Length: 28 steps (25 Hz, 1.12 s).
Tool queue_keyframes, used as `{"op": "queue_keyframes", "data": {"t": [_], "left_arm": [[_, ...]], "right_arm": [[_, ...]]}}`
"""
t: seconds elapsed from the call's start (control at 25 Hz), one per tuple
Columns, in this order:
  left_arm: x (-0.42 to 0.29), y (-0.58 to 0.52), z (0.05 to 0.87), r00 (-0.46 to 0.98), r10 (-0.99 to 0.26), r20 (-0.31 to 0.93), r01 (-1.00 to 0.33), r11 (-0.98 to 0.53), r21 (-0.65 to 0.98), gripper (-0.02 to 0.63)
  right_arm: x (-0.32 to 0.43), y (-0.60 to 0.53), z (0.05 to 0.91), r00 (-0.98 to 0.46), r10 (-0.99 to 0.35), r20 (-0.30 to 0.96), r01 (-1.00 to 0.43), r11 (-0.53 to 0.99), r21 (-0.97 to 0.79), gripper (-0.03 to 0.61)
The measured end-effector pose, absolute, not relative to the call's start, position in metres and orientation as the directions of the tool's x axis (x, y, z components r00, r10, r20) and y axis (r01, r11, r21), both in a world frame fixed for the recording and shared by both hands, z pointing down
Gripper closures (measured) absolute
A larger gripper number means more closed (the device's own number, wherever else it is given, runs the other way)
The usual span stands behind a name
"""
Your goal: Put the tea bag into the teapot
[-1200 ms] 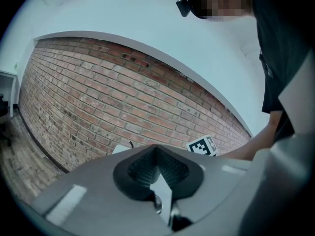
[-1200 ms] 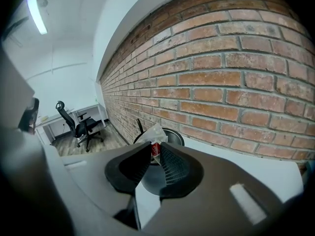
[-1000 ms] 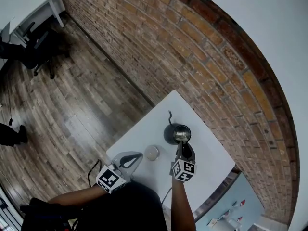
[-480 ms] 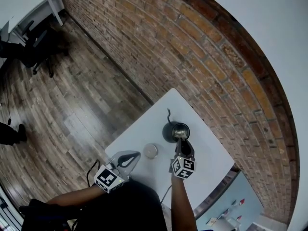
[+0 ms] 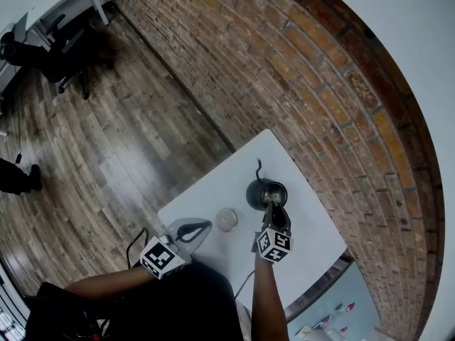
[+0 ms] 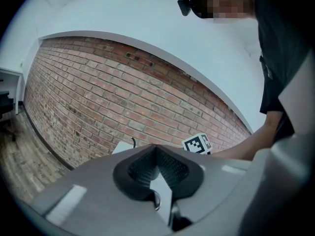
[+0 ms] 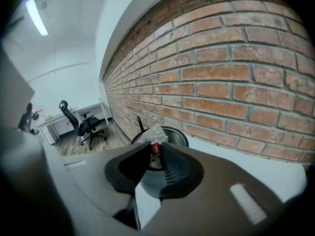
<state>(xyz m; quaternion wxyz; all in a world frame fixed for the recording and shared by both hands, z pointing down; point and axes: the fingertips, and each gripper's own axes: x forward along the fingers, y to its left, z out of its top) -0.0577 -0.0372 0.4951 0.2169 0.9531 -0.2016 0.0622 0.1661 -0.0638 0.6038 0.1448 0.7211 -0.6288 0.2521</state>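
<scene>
Only my right gripper view shows the grip: right gripper (image 7: 156, 149) jaws nearly together, pinching the tea bag (image 7: 154, 134) just above the teapot (image 7: 173, 131) mouth, whereas my head view shows it merely as a pale speck there. Count: one teapot (image 5: 261, 194), one tea bag, one round lid (image 5: 226, 219), two grippers. My left gripper (image 6: 156, 151) is closed and empty at the table's (image 5: 213, 190) near edge, with bare top between; the teapot stands beside the brick wall (image 5: 298, 69).

Bright, even indoor light; ceiling strip lamp (image 7: 37, 16) glares; strong fisheye bending; dark vignetted corners.
</scene>
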Motion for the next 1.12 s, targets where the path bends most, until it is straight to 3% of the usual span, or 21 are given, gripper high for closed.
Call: {"op": "queue_keyframes", "data": {"t": [1.12], "left_arm": [[-0.059,-0.023,0.493,0.903,-0.381,0.196,-0.429,-0.817,0.386,0.615]], "right_arm": [[0.172,-0.066,0.605,0.063,-0.827,0.558,-0.985,-0.143,-0.101,0.512]]}}
